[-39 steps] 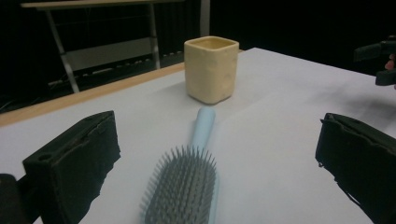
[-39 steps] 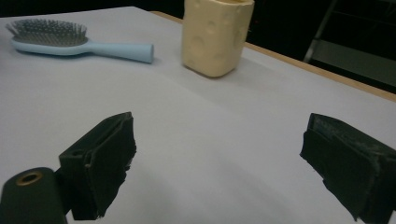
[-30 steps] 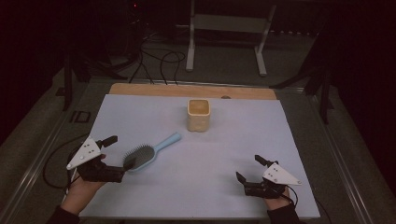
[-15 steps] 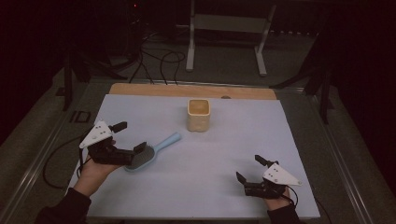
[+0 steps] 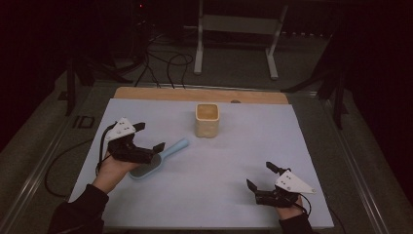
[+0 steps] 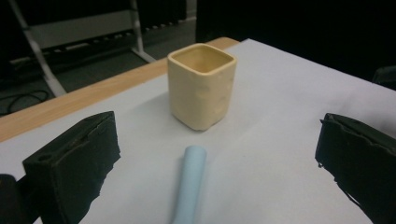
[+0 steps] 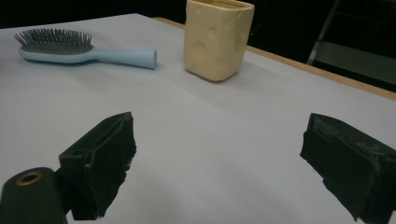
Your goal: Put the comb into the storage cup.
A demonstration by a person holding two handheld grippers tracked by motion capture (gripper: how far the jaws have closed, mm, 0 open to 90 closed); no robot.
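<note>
Risk: my left gripper [image 5: 149, 137], jaws spread wide, closes too far up handle, so hairbrush [image 5: 156, 160] tips or slides on table [image 5: 243, 146]; swing could knock cup [image 5: 207, 120] just beyond. Brush handle lies between and below my jaws, untouched. Right gripper [image 5: 262, 177] open too, resting well apart.

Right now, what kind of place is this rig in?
Likely a lab or recording workspace, dimly lit: a table under a pale sheet, cables on the floor behind it and a metal stand. The staged things are a hairbrush and a cream cup.
</note>
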